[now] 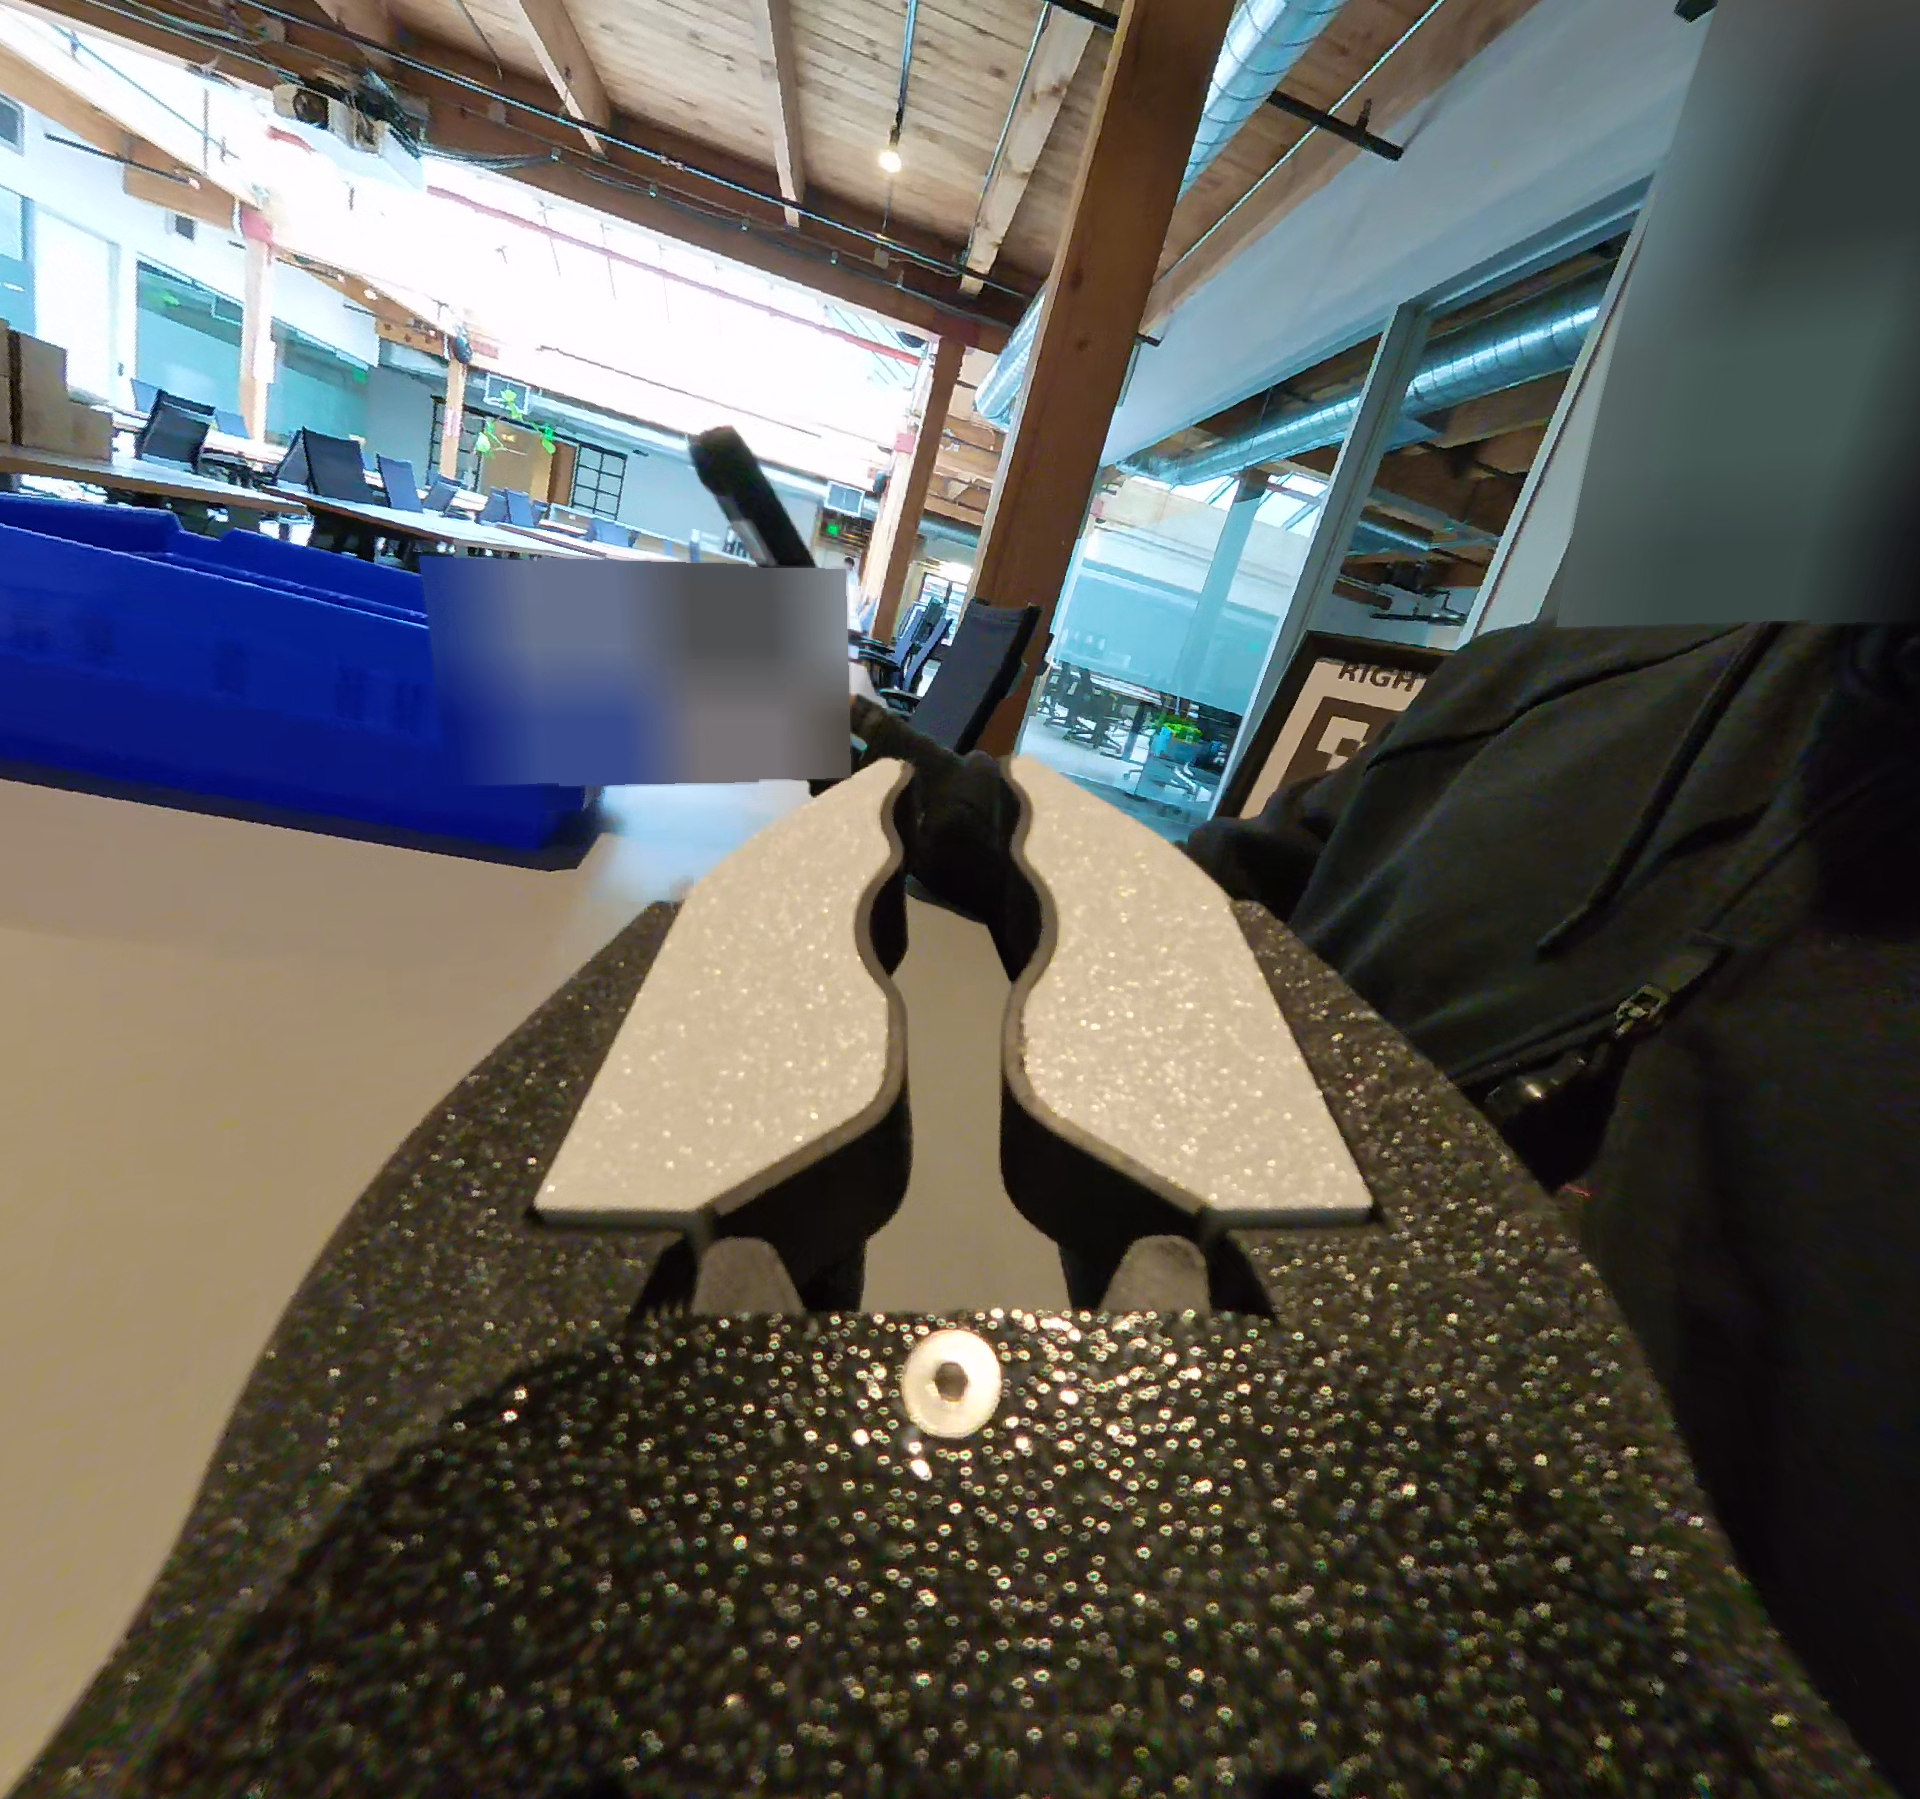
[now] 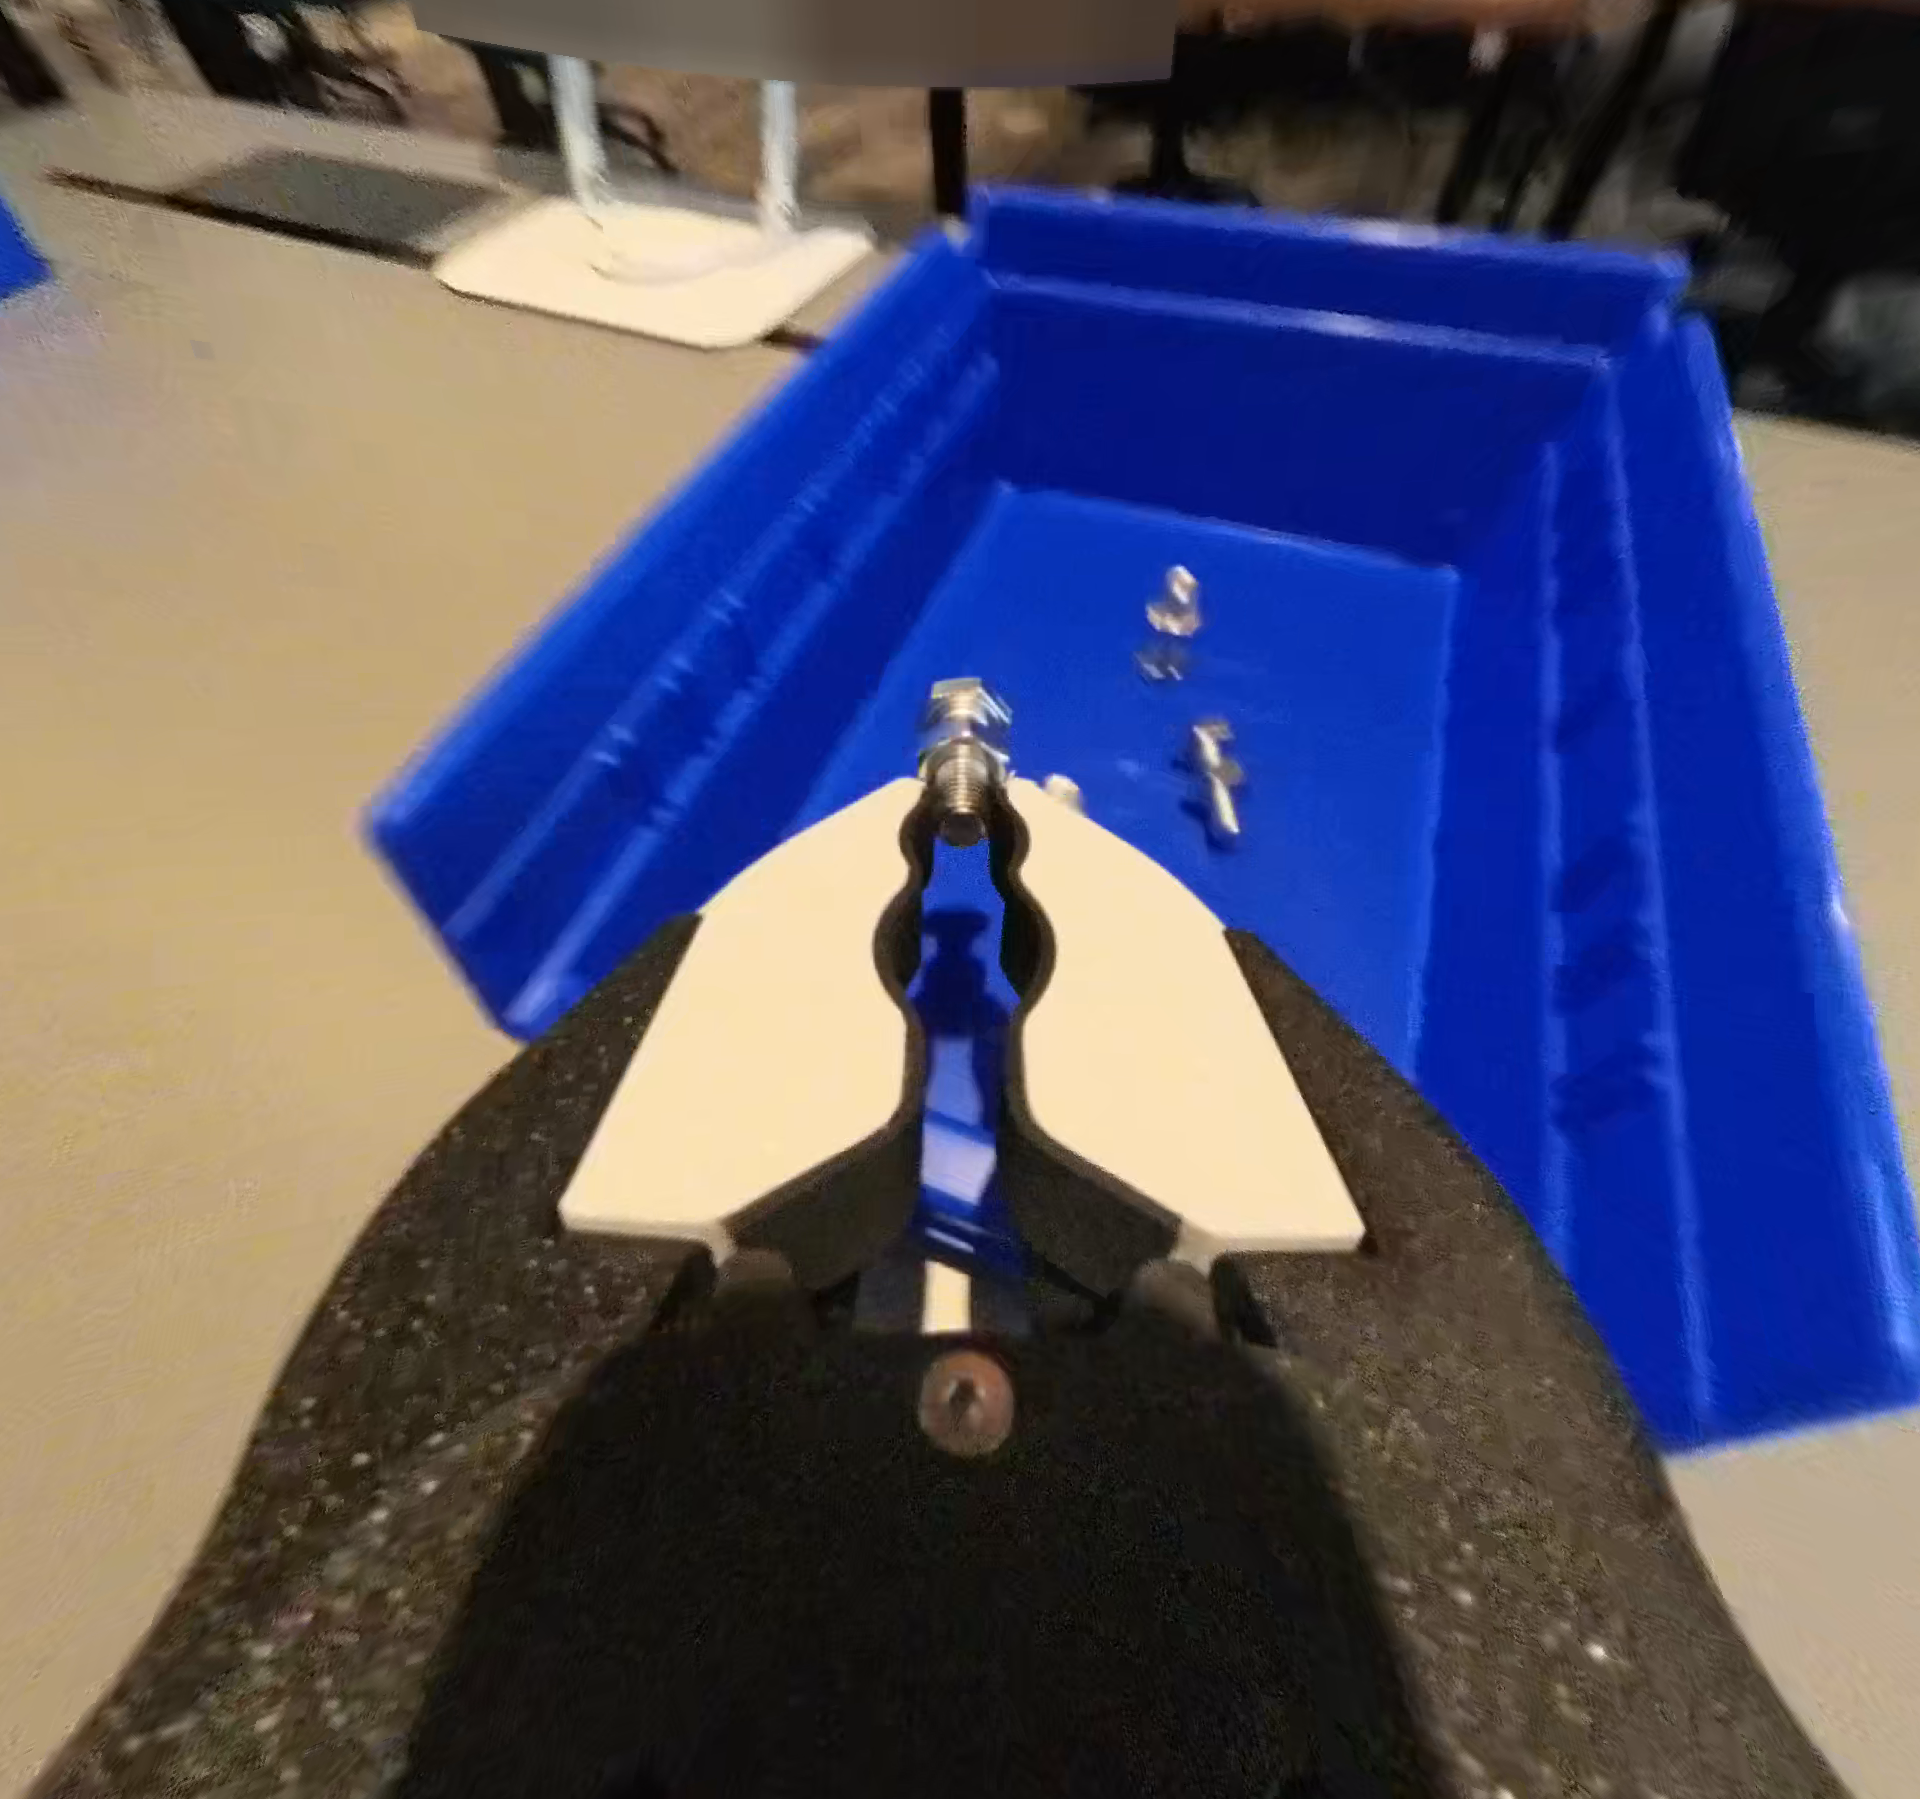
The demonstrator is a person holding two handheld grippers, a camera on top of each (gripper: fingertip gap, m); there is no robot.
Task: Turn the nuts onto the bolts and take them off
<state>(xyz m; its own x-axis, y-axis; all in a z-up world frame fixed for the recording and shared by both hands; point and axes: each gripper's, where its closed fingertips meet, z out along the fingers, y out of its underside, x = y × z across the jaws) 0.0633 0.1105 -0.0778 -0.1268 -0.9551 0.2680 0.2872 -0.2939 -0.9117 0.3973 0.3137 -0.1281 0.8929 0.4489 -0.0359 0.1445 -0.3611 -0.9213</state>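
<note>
In the right wrist view my right gripper (image 2: 961, 814) is shut on a silver bolt (image 2: 961, 752) with a nut on its shank. It holds the bolt by the threaded end, above the near left part of a blue bin (image 2: 1299, 253). Two more bolts with nuts (image 2: 1174, 606) (image 2: 1216, 778) lie on the bin floor, and a small silver piece (image 2: 1062, 788) shows beside the right fingertip. In the left wrist view my left gripper (image 1: 956, 773) sits low over the grey table (image 1: 260, 970) and points upward. Its jaws stand slightly apart and I see nothing between them.
Another blue bin (image 1: 208, 648) stands at the left in the left wrist view. A person in a black hoodie (image 1: 1662, 866) is close on the right, next to a framed marker board (image 1: 1340, 721). A white stand base (image 2: 665, 274) sits on the table beyond the bin. Some 40 cm of space lies between my two pairs of fingers.
</note>
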